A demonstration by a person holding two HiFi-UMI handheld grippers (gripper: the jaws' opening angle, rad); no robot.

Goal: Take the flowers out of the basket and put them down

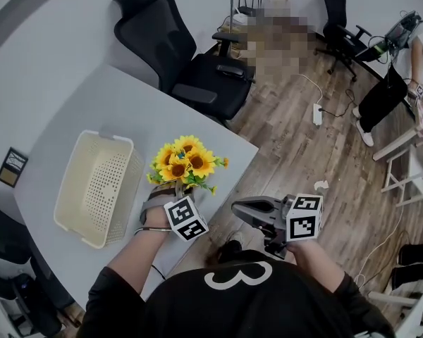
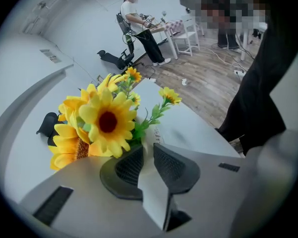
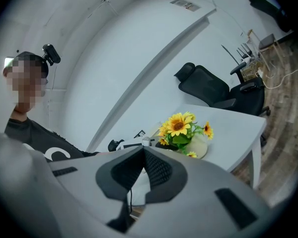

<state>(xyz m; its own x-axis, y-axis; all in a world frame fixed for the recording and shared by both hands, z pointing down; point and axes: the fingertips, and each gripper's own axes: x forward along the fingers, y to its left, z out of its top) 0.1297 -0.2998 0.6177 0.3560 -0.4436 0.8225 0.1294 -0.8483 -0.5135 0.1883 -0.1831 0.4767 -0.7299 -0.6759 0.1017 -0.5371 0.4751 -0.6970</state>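
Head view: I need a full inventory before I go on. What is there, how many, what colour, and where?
table: one, pale grey, left half of the view
basket: one, cream, on the table, left of the flowers, looks empty
flowers: one bunch, yellow with green leaves, near the table's front edge, outside the basket
card: one, dark and tan, by the table's left edge
office chairs: two, black, one behind the table, one at the far wall
power strip: one, white, on the wood floor
bystander: one, black trousers, far right
left gripper: one, grey, fingers closed on the flowers' stems
right gripper: one, grey, fingers together and empty, off the table's edge
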